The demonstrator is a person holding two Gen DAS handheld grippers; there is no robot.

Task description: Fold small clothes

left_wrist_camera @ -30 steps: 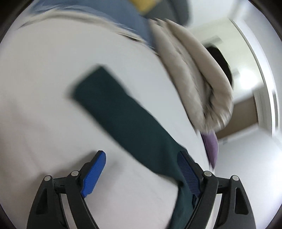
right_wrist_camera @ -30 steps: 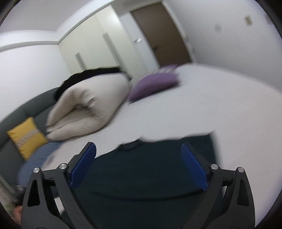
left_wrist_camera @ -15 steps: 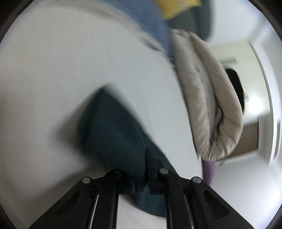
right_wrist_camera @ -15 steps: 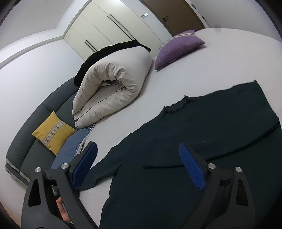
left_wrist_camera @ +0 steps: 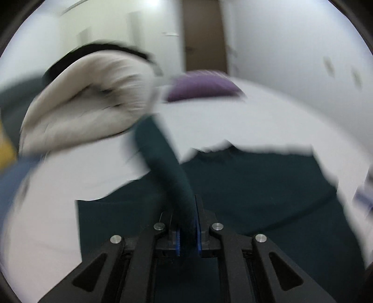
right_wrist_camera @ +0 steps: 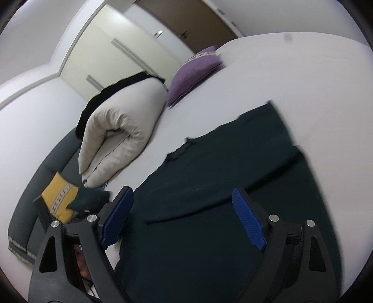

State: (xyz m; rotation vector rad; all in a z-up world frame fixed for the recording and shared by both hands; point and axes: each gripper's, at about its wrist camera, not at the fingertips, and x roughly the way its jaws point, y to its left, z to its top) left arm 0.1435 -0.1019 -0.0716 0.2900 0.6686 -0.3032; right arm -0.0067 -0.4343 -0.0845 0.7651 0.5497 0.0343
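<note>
White sheeting covers the bed [right_wrist_camera: 279, 70], and everything else can be placed from it. Spread across the bed's near half lies the dark green sweater [right_wrist_camera: 233, 186], front up, its neckline toward the pillow end and one sleeve folded across the body. On the far side of the bed from the camera, a rolled beige duvet [right_wrist_camera: 121, 139] rests along the edge, with a black garment [right_wrist_camera: 112, 93] draped over its top. A purple cushion [right_wrist_camera: 193, 72] sits at the head of the bed, past the duvet. Beyond the bed's far edge runs a grey sofa [right_wrist_camera: 42, 186] carrying a yellow cushion [right_wrist_camera: 58, 195] with a patterned band. Behind the bed stand cream wardrobe doors [right_wrist_camera: 105, 46] and a brown door [right_wrist_camera: 186, 21]. No writing or label can be read anywhere; the left wrist view is heavily blurred.

The left gripper [left_wrist_camera: 187, 233] has its blue pads pressed together on the sweater's other sleeve [left_wrist_camera: 163, 163], which rises from the jaws in a raised band above the bed and the sweater's body. The right gripper [right_wrist_camera: 184, 221] hangs over the sweater's lower part with its fingers spread wide; its jaws have just been closing a little, and nothing is pinched between them, the cloth only lying beneath.
</note>
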